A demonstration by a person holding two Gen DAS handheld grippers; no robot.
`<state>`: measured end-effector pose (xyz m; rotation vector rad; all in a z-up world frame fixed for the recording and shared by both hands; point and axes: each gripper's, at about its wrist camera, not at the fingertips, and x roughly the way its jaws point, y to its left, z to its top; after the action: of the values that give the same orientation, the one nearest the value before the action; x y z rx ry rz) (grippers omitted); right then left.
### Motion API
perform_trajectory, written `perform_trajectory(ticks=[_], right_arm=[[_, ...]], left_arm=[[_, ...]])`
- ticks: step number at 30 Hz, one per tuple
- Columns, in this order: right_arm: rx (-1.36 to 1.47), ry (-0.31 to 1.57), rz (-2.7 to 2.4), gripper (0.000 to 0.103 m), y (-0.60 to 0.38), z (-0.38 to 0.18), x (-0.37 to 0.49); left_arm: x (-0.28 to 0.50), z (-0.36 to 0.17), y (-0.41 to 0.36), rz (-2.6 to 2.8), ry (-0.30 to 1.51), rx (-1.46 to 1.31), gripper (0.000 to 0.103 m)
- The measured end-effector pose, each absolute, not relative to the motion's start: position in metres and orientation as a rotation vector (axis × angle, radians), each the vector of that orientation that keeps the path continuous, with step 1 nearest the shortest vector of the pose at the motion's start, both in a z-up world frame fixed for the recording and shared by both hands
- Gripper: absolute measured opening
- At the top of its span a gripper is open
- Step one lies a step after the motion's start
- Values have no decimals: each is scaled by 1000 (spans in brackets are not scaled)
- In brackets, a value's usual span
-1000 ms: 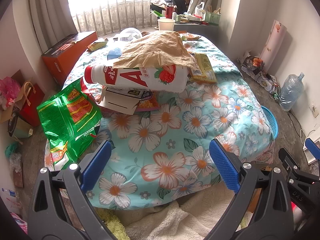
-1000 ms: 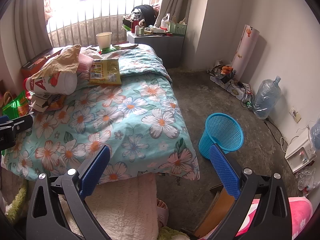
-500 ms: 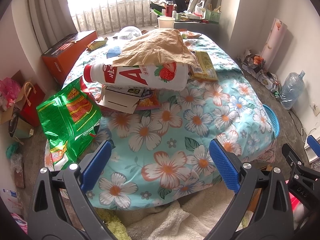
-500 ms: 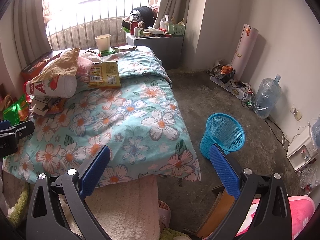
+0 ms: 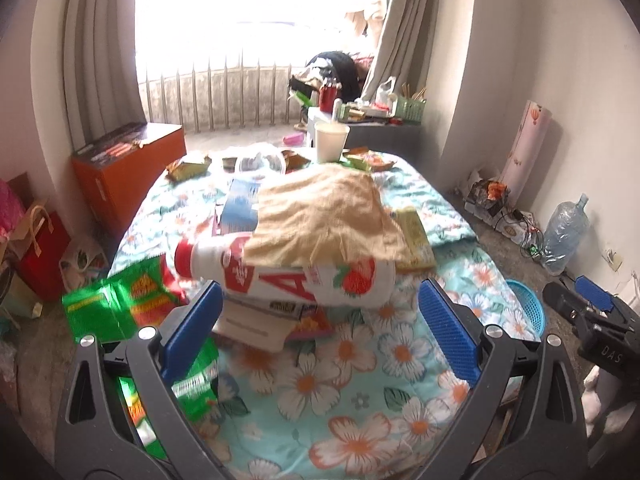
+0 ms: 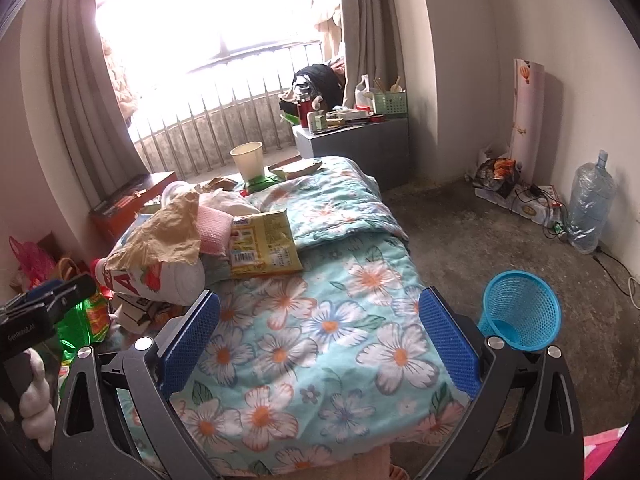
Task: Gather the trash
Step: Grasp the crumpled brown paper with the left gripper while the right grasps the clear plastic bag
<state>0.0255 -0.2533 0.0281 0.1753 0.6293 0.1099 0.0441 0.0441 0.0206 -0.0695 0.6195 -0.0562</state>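
Facing: the flower-printed turquoise bed [image 5: 360, 364], brought closer than half a second ago.
Left gripper [image 5: 318, 332]: spread wide, nothing held.
Right gripper [image 6: 318, 330]: spread wide, nothing held.
White plastic bottle with red cap [image 5: 288, 276]: near the bed's left edge, under crumpled brown paper [image 5: 320, 220], marked "A".
Blue mesh waste basket [image 6: 520, 310]: on the floor by the bed's right edge.

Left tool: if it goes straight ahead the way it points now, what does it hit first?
Most likely the big white strawberry-print bottle lying on its side on the bed. It sits between the open left tool's fingers, with brown crumpled paper draped over it. Depth is uncertain.
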Motion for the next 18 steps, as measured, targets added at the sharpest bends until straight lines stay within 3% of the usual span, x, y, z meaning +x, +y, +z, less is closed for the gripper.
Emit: perform_trajectory(ticks=[6,11,18], right_arm=[[273,705,191,97,-253,5,53],[323,758,188,97,-266,-12,67],[372,802,165,97,-283,-27,75]], left_arm=[[97,44,40,-69,568,-1,92],[142,26,24,-122,724,44,68],[159,-5,23,-135,822,59,20]])
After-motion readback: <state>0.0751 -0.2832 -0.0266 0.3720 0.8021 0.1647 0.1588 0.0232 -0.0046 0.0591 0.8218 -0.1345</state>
